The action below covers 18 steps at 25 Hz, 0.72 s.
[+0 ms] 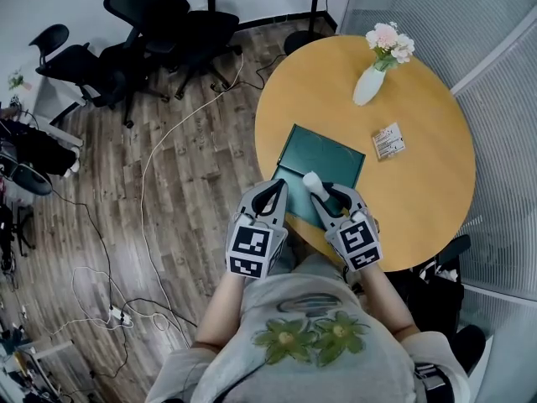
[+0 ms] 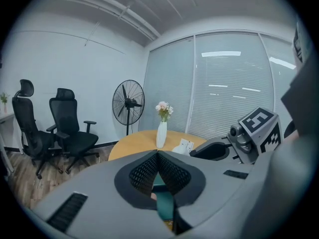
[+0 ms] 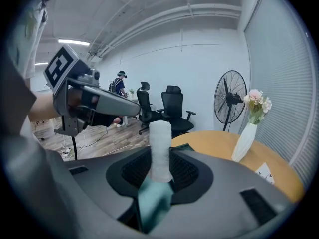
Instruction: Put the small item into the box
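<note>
Print on the small card point(image 1: 388, 140) toward the worktop's point(image 1: 419, 208) right edge is too small to read. The cubes on both tools carry black-and-white square markers. The small item point(image 3: 160, 143) is a white, rough-surfaced roll. The right gripper point(image 1: 331, 200) grasps it near its lower end between its jaws. In the right gripper view it stands on end, long axis up and down, above the near edge of the dark green box point(image 1: 327, 151). The left gripper point(image 1: 270, 193) has its jaws clenched together on nothing, by the box's near-left corner.
</note>
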Tool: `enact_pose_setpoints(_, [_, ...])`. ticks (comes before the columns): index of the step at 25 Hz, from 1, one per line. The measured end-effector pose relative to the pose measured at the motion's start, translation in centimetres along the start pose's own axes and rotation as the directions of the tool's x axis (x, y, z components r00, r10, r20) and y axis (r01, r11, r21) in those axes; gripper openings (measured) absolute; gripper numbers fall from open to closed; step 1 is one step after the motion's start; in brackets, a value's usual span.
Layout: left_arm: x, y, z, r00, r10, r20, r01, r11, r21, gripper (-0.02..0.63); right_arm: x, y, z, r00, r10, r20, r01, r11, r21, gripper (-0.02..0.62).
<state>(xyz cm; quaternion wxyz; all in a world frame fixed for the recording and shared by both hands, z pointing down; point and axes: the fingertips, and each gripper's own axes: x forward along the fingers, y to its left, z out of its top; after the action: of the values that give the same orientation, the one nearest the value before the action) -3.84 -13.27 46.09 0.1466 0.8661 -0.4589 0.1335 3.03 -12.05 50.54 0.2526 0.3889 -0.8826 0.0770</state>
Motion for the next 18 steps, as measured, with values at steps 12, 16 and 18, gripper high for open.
enact_pose_setpoints(12, [1.1, 1.7, -0.4, 1.000, -0.019, -0.018, 0.019, 1.000, -0.014, 0.000, 2.2, 0.4, -2.1, 0.997, -0.009, -0.075, 0.008, 1.000, -0.021, 0.121])
enact_pose_setpoints(16, [1.1, 1.7, -0.3, 0.999, -0.028, -0.015, 0.028, 0.999, -0.045, -0.001, 2.6, 0.8, -2.6, 0.996, 0.002, -0.090, -0.004, 1.000, -0.026, 0.121])
enact_pose_setpoints(18, [1.2, 1.7, -0.2, 0.999, -0.030, -0.011, 0.029, 0.999, -0.033, -0.002, 2.9, 1.0, -2.8, 0.996, 0.007, -0.093, -0.009, 1.000, -0.025, 0.121])
